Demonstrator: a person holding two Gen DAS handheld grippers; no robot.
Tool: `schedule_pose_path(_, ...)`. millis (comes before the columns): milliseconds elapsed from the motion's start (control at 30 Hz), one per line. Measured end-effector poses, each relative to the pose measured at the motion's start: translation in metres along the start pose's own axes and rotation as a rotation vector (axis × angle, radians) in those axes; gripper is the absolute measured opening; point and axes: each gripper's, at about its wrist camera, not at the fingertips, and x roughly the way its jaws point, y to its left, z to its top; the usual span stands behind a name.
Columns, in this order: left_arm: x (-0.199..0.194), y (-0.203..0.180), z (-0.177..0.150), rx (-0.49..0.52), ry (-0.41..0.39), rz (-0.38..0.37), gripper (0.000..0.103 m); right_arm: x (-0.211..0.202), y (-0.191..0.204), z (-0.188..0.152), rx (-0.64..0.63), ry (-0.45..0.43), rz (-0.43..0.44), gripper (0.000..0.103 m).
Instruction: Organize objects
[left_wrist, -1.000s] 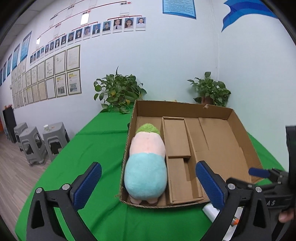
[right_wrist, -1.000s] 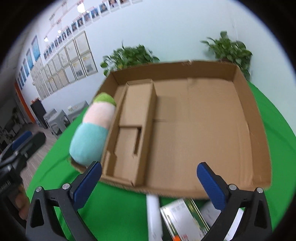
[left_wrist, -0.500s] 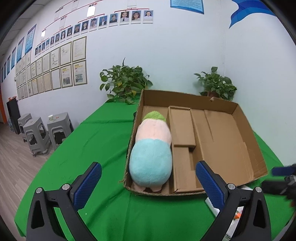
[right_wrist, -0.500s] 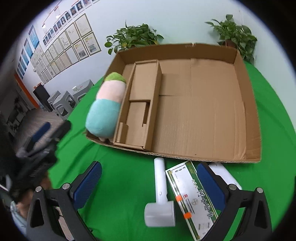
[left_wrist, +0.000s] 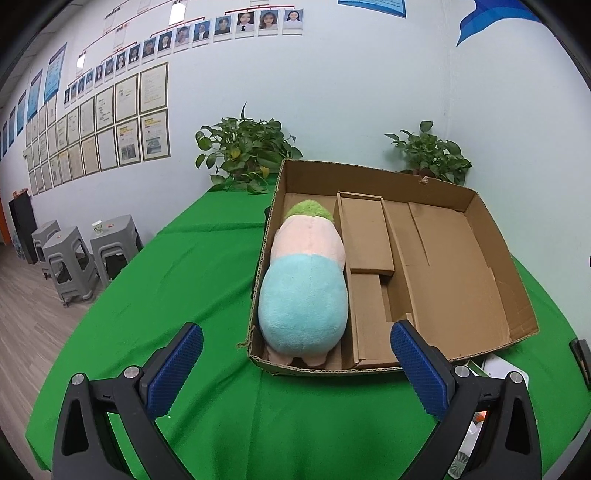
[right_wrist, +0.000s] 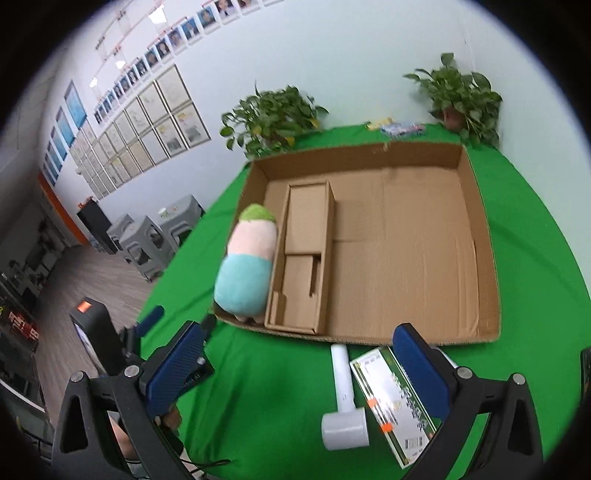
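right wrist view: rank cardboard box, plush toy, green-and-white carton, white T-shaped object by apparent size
1. cardboard box, clearly largest.
2. plush toy.
3. green-and-white carton, close to the plush in apparent size; it lies nearer the camera and partly behind the right tool, so this order is unsure.
4. white T-shaped object.

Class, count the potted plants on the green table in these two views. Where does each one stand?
2. One plant stands behind the cardboard box's far left corner; the other plant stands behind its far right corner. None appear hidden.

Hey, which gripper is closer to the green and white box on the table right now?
Right. The right gripper hangs over the green and white box; the left gripper faces the plush toy, box at its far right.
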Motion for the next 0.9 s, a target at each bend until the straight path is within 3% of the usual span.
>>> schedule_pose_path(267,0.007,-0.005,-0.005,0.012,0.019,-0.005,0.102,0.007,0.016,0.002,-0.058,0.003,0.012,0.102)
schedule_pose_path(667,0.016,-0.004,-0.008,0.022,0.034,-0.007,0.103,0.004,0.011,0.004,-0.042,-0.006,0.034,0.102)
schedule_pose_path(900,0.019,-0.007,-0.009,0.033,0.043,-0.023,0.102,0.013,0.010,0.001,-0.029,0.044,0.054,0.102)
